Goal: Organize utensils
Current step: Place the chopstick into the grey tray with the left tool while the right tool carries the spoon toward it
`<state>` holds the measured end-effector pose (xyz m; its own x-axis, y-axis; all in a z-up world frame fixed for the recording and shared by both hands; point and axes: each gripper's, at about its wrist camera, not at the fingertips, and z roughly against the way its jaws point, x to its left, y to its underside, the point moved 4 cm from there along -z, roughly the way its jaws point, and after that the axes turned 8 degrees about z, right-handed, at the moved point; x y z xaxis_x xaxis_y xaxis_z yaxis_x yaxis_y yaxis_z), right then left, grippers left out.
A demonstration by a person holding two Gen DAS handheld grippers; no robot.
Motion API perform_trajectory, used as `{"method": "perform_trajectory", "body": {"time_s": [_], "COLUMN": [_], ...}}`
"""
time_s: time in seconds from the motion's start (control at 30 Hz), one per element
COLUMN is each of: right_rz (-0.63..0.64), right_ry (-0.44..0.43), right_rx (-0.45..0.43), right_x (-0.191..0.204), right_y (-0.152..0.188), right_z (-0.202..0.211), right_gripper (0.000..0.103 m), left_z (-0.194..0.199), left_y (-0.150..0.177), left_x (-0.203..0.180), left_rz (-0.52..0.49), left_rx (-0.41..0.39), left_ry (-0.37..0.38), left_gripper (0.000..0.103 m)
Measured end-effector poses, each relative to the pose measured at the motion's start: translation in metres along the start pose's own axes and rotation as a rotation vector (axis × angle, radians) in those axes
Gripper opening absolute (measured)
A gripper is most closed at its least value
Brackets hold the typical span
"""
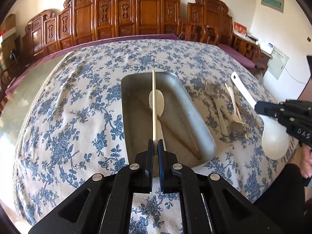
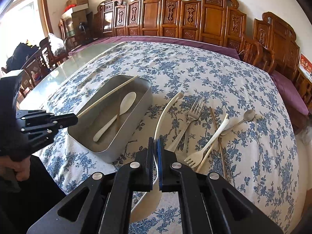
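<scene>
My left gripper [image 1: 155,142] is shut on a pale wooden chopstick [image 1: 154,97] that reaches out over the metal tray [image 1: 181,97]. In the tray lie a white spoon [image 1: 159,102] and another chopstick [image 1: 175,134]. My right gripper [image 2: 155,140] is shut on the handle of a large white ladle [image 2: 163,113], held above the cloth right of the tray [image 2: 132,128]; its bowl hangs under the fingers. In the right wrist view the left gripper [image 2: 75,119] holds its chopstick [image 2: 109,95] slanting over the tray. In the left wrist view the right gripper [image 1: 259,107] grips the ladle [image 1: 273,140].
Right of the tray on the blue-flowered tablecloth [image 2: 234,74] lie a metal fork [image 2: 192,113], a white plastic fork [image 2: 206,142], a metal spoon [image 2: 247,116] and thin loose chopsticks [image 2: 214,122]. Carved wooden chairs [image 2: 175,15] line the far side of the table.
</scene>
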<state>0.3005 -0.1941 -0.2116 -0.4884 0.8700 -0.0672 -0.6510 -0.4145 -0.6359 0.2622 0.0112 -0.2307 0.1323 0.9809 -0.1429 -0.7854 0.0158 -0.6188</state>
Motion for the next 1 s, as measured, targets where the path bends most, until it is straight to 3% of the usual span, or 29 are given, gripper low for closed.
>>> {"method": "perform_trajectory", "body": {"time_s": [0.53,1.0], "right_rz": [0.035,0.045], "right_ry": [-0.007,-0.048], "right_rx": [0.006,-0.007], "right_x": [0.025,0.046], "right_y": [-0.013,-0.04], "right_z": [-0.001,-0.02], "right_gripper": [0.005,0.005], "left_z": [-0.014,0.009], "left_y": [0.009,-0.014], "left_x": [0.001,0.027], "left_rz": [-0.015,0.067], "left_rx": [0.074,-0.021], "left_ry": [0.01,-0.002], "left_gripper": [0.003,0.011]}}
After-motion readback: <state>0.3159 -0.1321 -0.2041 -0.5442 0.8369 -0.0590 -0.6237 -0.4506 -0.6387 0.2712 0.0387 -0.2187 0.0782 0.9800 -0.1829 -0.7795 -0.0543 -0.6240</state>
